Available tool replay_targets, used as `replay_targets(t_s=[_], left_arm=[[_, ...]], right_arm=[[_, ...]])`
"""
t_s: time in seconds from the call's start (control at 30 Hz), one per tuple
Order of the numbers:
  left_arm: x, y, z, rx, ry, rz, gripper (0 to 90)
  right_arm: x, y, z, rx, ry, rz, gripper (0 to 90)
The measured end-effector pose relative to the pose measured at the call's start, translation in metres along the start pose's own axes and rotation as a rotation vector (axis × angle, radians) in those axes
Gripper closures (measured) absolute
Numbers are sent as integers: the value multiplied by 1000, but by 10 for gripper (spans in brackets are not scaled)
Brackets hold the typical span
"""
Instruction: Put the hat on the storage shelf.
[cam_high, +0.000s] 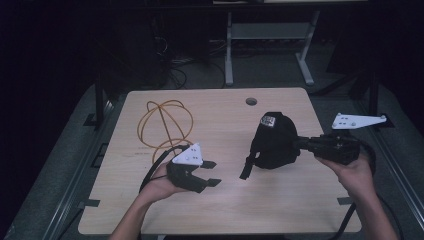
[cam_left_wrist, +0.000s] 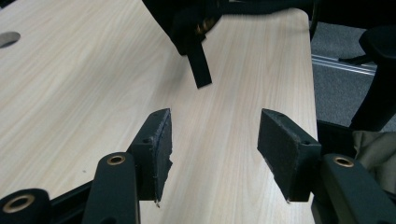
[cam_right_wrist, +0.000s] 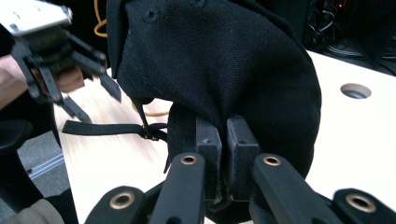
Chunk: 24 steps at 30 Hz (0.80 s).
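Note:
A black cap (cam_high: 274, 140) hangs lifted off the light wooden table (cam_high: 225, 200) at the right of middle, its strap (cam_high: 247, 168) dangling toward the tabletop. My right gripper (cam_high: 301, 144) is shut on the cap's edge; in the right gripper view its pads (cam_right_wrist: 208, 154) pinch the black fabric (cam_right_wrist: 224, 70). My left gripper (cam_high: 212, 173) stands open left of the cap, a short way from the strap. In the left gripper view the jaws are spread with bare table between the fingertips (cam_left_wrist: 156, 140), and the strap (cam_left_wrist: 198, 60) hangs ahead of them.
A coil of orange cable (cam_high: 165, 122) lies at the table's back left. A round hole (cam_high: 251, 101) sits near the far edge. A white three-cornered plate (cam_high: 357, 121) shows at the right above my right gripper. Dark floor, table legs and cables lie beyond.

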<state>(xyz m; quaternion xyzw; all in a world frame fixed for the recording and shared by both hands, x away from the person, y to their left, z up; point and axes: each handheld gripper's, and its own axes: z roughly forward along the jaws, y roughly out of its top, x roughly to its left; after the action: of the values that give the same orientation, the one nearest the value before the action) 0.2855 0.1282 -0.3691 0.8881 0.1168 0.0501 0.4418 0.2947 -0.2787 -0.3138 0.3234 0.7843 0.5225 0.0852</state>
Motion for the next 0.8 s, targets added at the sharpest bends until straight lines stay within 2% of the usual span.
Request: replay_targets(t_s=[0.2,0.27,0.43,0.57,0.8], left_arm=[[-2,-12,0,7,20,8,406],[-3,-16,1,16,13,7,394],[-8,-27,0,2,14,14,382],[-10,-31,-1,9,8,14,380],[-10,-39,-4,17,30,22,366]], right_arm=[[1,16,4,3,8,-11,855],[1,21,6,3,12,-10,855],[2,33,9,1,28,-14,855],[6,46,14,2,34,-25,855],[14,70,28,20,54,-47,854]])
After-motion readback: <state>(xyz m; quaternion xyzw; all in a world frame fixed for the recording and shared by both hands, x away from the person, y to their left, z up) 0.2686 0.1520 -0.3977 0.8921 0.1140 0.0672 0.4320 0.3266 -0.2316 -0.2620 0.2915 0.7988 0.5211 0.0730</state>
